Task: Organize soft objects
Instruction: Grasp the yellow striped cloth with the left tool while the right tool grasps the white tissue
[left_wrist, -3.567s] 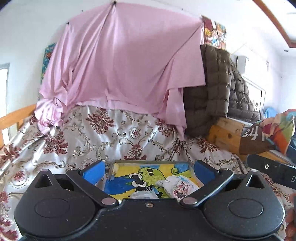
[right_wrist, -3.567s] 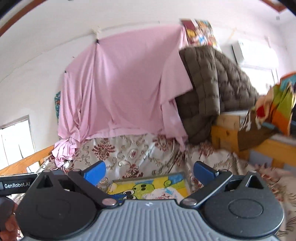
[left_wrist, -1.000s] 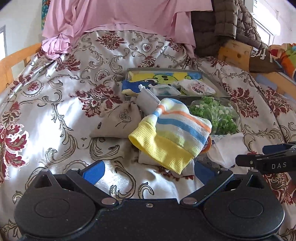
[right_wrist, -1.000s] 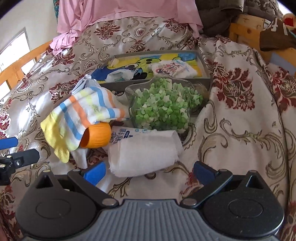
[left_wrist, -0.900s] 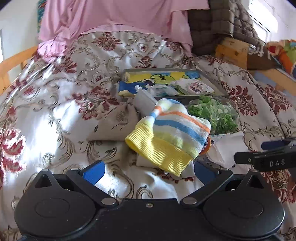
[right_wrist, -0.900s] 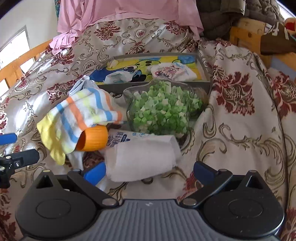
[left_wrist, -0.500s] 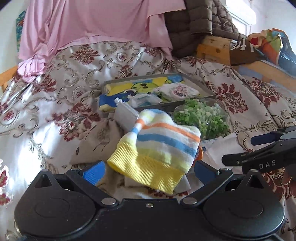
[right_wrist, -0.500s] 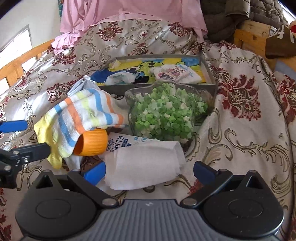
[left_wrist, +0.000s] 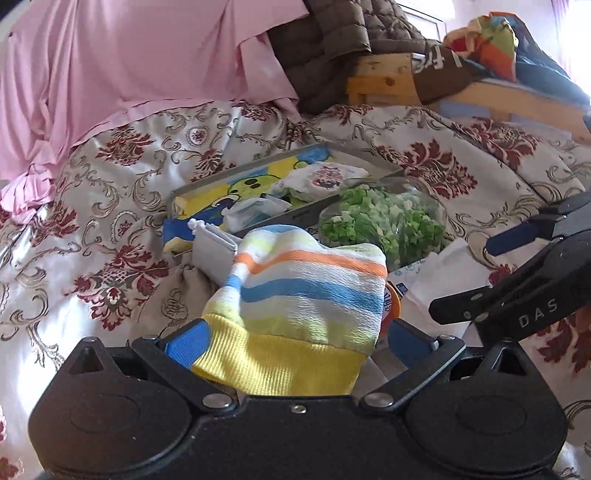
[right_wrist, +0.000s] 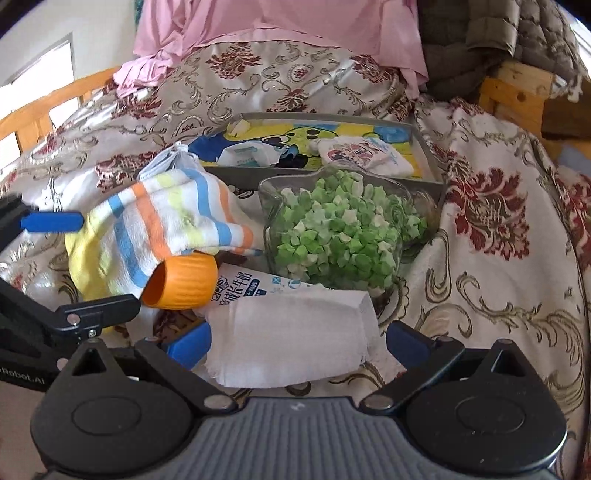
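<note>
Striped hat between the spread fingers of the left gripper.
It lies on the bedspread, over an orange cap, beside the green bowl and before the tray. The right gripper gapes around a white cloth.

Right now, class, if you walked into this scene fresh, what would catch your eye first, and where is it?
Probably the striped knit hat, lying on the bedspread between the open left gripper fingers. Just beyond it sits a glass bowl of green paper stars, in front of a cartoon-printed tray. A white cloth lies between the open right gripper fingers.
</note>
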